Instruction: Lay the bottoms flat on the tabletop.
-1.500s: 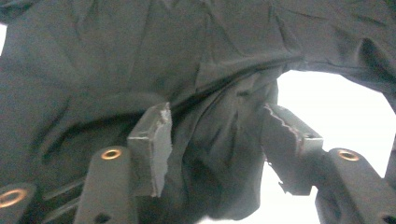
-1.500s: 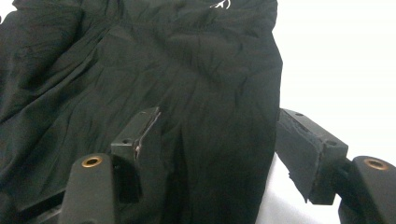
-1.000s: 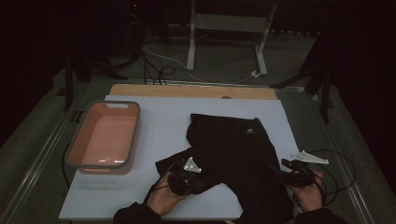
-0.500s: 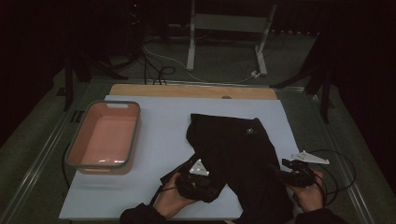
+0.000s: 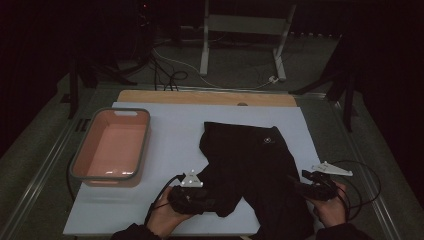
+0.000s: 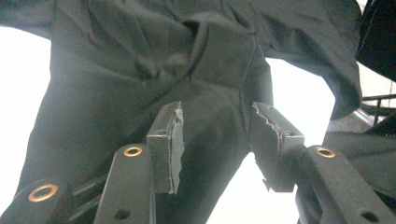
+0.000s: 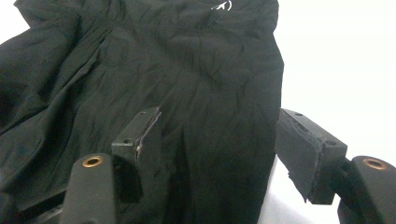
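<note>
**Two grippers at the black cloth**

On the left of the white mat (image 5: 165,150) sits a pink tub (image 5: 111,148). It is well apart from the cloth.

Next comes the left gripper (image 5: 212,202), held in a hand (image 5: 162,220) at the near edge of the mat. It points at the left edge of the black cloth (image 5: 255,165). Its jaws have just been opening. In the left gripper view they stand apart, with the cloth (image 6: 154,60) lying between and past them. The pads (image 6: 175,144) do not press on it.

The cloth lies in the middle of the mat and hangs over the near edge. It is crumpled, with a small white logo (image 5: 267,140) near the top.

On the right is the right gripper (image 5: 295,184), held in the other hand (image 5: 332,207). It points at the right side of the cloth. In the right gripper view its jaws stand wide apart. The cloth's edge (image 7: 243,140) lies between them, but I cannot see the pads touch it
</note>
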Action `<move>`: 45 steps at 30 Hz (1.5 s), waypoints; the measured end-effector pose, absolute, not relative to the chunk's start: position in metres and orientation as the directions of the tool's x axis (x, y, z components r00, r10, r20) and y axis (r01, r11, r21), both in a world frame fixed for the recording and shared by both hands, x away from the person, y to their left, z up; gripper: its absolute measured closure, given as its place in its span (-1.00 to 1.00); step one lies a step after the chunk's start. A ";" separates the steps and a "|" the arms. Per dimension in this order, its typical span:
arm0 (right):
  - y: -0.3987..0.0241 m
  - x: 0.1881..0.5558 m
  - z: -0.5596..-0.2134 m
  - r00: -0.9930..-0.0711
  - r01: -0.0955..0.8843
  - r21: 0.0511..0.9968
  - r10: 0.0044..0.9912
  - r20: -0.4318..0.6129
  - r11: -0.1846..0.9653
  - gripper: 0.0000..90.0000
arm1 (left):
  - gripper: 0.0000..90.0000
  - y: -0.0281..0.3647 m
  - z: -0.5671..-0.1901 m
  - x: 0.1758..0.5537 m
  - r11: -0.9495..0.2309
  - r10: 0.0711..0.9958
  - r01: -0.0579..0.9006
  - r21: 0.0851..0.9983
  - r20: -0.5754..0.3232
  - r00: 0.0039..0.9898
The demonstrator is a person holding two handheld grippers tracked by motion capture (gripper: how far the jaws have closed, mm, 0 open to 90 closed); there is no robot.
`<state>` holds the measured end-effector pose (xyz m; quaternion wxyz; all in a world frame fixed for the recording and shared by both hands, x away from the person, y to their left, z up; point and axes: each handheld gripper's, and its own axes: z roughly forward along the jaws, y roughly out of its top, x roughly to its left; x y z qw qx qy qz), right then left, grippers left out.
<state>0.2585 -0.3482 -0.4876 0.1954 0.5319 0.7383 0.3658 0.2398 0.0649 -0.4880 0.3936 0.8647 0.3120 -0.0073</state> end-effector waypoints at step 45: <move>-0.347 0.259 -0.489 -0.364 0.644 0.747 0.925 0.108 0.166 -0.26 | 0.99 0.000 -0.491 0.214 -0.613 0.309 0.453 0.647 -0.332 0.891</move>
